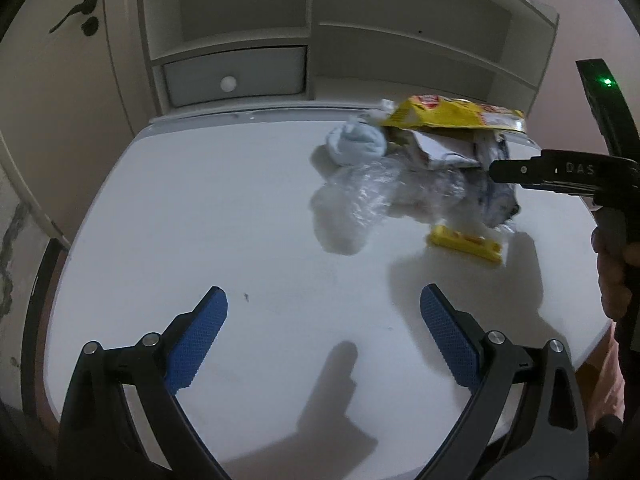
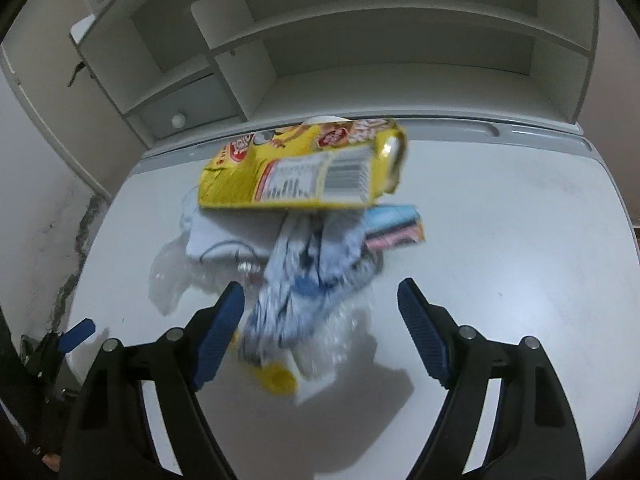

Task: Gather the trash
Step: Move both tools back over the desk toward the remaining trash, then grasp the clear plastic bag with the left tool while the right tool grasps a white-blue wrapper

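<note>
One trash pile (image 2: 296,248) at 12 o'clock on table (image 1: 200,208); two yellow wrappers (image 2: 304,168). Left gripper (image 1: 324,312) and right gripper (image 2: 320,304) both spread wide, holding nothing, level over the table.

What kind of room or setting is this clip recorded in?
Probably a home bedroom or study: a white desk with a built-in shelf hutch and small knobbed drawer, set against a wall beside a door. Wrappers and plastic trash lie piled on the desk.

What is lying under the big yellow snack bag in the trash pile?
Under the yellow snack bag: white paper, a crumpled blue-white wrapper, clear plastic film and a pink-blue packet. Anything beneath its middle is hidden.
</note>
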The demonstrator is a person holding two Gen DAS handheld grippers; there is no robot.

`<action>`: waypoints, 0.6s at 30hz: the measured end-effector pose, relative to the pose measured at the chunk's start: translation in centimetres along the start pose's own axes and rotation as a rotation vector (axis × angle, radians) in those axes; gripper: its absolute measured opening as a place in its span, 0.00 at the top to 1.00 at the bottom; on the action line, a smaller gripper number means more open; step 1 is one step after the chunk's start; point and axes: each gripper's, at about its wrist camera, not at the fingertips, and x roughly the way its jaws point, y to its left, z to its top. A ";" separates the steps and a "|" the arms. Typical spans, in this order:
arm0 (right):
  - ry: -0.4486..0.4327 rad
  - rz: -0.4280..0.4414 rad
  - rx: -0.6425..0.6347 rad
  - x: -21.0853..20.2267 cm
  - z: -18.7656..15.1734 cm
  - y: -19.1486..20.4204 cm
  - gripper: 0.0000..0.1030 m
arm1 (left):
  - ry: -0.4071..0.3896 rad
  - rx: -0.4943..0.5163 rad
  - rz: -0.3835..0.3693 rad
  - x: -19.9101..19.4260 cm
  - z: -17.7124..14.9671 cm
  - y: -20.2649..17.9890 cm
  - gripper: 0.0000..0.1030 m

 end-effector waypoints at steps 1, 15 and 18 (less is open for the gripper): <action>0.011 -0.006 0.002 0.4 0.3 0.1 0.38 | -0.003 0.003 -0.003 0.0 0.2 -0.1 0.08; -0.031 0.060 -0.037 -5.7 -3.2 0.3 0.61 | -0.031 0.180 -0.069 5.6 6.0 -3.7 0.09; -0.027 0.069 -0.018 -7.5 -5.2 -1.4 0.61 | -0.004 0.202 -0.102 7.5 7.0 -4.3 0.09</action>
